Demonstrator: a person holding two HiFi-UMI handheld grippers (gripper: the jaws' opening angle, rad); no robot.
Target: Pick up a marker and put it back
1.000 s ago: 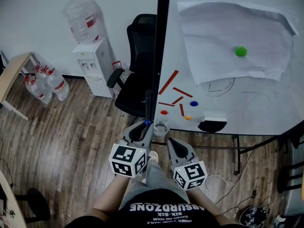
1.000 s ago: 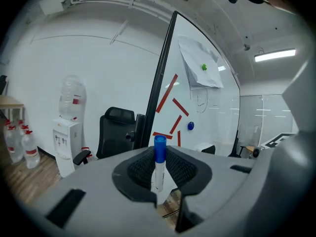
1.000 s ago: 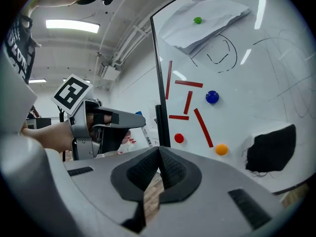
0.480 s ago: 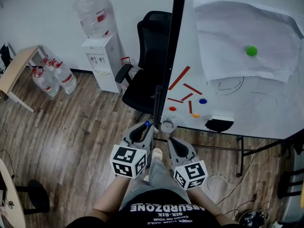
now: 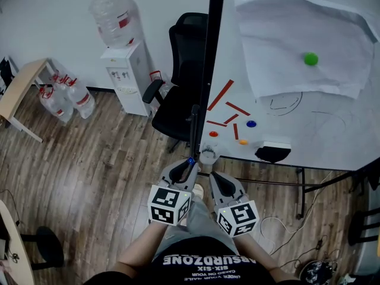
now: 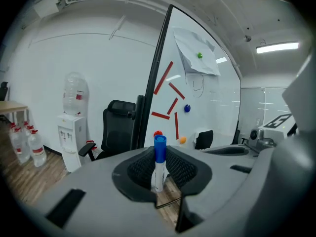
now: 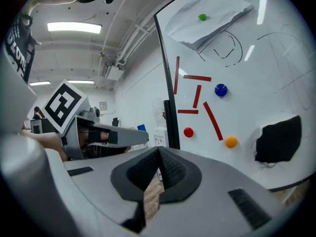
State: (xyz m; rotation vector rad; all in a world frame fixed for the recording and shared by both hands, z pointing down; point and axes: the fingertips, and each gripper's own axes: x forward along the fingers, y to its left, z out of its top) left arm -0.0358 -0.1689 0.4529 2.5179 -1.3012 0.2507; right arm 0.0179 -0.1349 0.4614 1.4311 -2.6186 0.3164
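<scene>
Marker [image 6: 158,164], white-bodied with a blue cap, stands upright between the ribbed pads of the left tool [image 6: 160,154]. The tool pinches its barrel, and the cap rises above the pads. In the head view the blue cap shows at the tip of that tool, just beside a small clear cup [image 5: 208,157] at the lower left corner of the whiteboard [image 5: 320,129]. Whether the marker and the cup touch cannot be told.

The right tool [image 7: 159,152] is held close to the right of the left one. Its jaws are pressed together at the tips with nothing between them. Both tools point toward the board, held out in front of the person, whose black shirt [image 5: 205,266] fills the bottom of the head view.

On the whiteboard are several red strips [image 5: 220,95], a blue magnet [image 5: 252,124], a red magnet [image 5: 214,133], an orange magnet [image 5: 243,142] and a black eraser [image 5: 272,152] near the bottom edge. Higher up, a creased sheet of paper [image 5: 285,34] is pinned by a green magnet [image 5: 310,58], with faint pen scrawls just below it.

Left of the board's black post [image 5: 209,58] stand a black office chair [image 5: 178,94] and a water dispenser [image 5: 124,70] with a bottle on top. Spare water bottles [image 5: 65,97] stand on the wooden floor [image 5: 89,177].
</scene>
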